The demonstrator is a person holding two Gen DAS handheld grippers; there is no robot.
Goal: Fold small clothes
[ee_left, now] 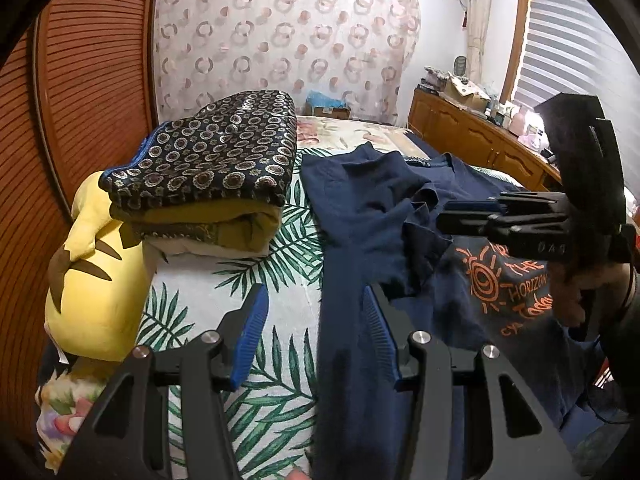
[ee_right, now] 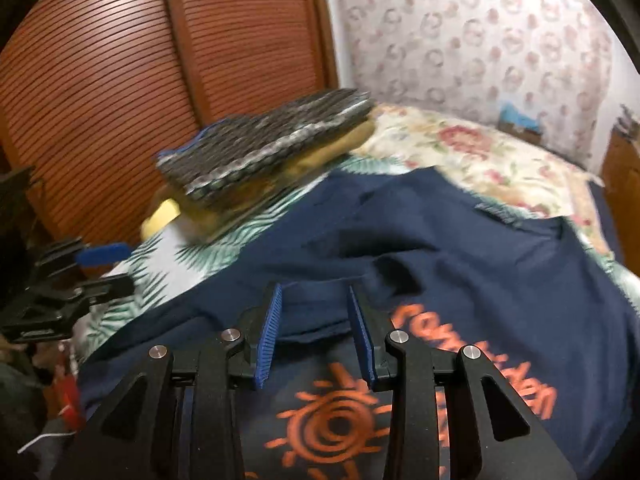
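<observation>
The navy blue cotton T-shirt with an orange sun print (ee_left: 400, 216) lies spread but rumpled on the palm-leaf bedsheet (ee_left: 280, 400), right of a stack of folded clothes topped by a dark ring-patterned piece (ee_left: 208, 160). We judge it light, limp and non-slippery; it will sag from any single pinch, so we take hems or shoulder seams, one per side. Left gripper (ee_left: 316, 316) stands half open over the shirt's left edge, nothing pinched. Right gripper (ee_right: 316, 320) stands narrowly parted above the print, cloth below, not clamped. Yellow plush toy (ee_left: 92, 280) sits at far left.
</observation>
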